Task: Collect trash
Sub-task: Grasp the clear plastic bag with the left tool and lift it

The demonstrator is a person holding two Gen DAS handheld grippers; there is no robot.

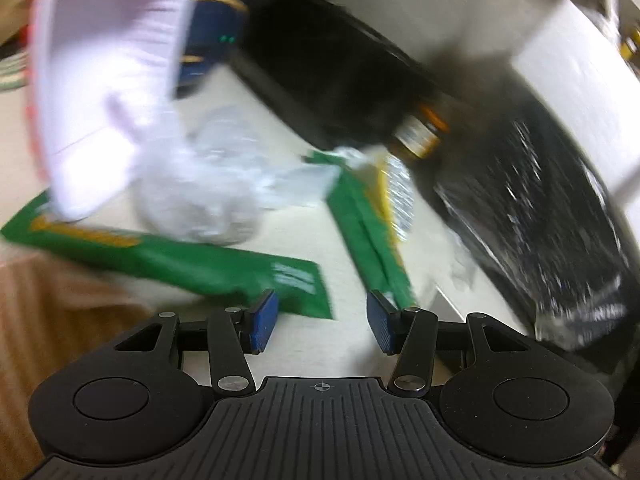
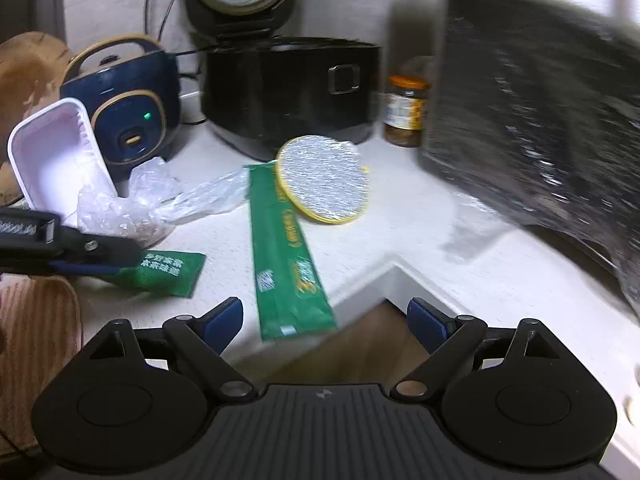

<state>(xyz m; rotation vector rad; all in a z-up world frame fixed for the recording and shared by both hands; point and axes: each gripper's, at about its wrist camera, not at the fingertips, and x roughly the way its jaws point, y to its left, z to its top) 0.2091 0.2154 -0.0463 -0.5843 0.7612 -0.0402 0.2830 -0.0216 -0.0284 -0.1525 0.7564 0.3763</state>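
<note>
Near the counter's (image 2: 400, 240) front edge, both grippers hover spread and empty; the left gripper (image 1: 322, 322) should straddle the green wrapper (image 1: 168, 256) squarely.

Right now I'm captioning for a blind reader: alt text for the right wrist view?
Open right gripper hovers over a white counter littered with two green wrappers, crumpled clear plastic, a foil lid and a white tray.
</note>
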